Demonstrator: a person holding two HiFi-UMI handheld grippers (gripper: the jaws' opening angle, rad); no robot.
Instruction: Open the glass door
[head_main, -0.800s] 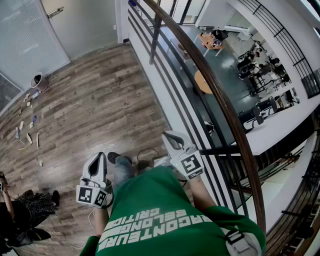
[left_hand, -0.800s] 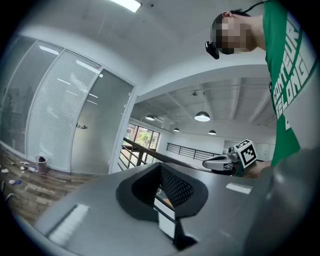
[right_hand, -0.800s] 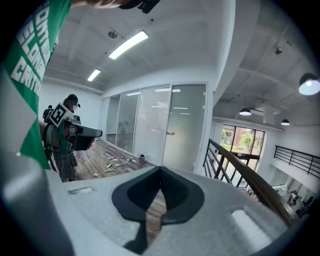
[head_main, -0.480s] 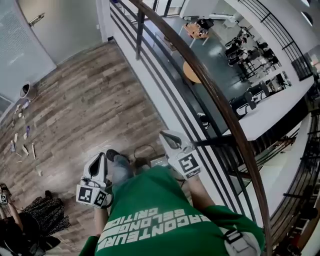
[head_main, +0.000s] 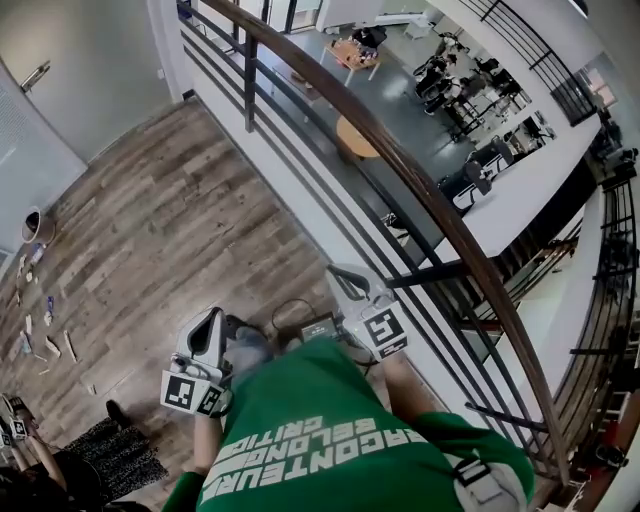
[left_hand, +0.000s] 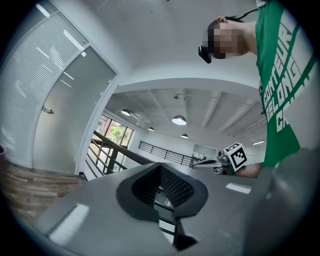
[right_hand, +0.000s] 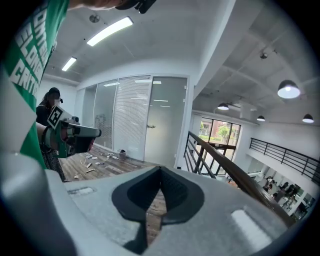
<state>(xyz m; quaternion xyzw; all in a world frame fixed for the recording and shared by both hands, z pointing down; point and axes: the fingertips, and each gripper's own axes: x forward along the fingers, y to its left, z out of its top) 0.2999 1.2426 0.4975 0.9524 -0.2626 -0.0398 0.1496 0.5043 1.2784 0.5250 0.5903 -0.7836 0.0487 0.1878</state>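
Glass door (right_hand: 161, 122) stands shut at the far edge of the wooden floor (head_main: 180, 230). Left tool (head_main: 208, 325) and right tool (head_main: 345, 278) are both pinched together, gripping nothing.

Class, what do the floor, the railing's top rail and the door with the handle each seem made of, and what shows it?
The floor: wood-look planks, matte; grain and staggered board joints show, but real wood or laminate is unclear. The top rail: brown wood, likely varnished, smooth with a slight sheen. The door: apparently frosted glass, pale and translucent, with light strips showing in it.
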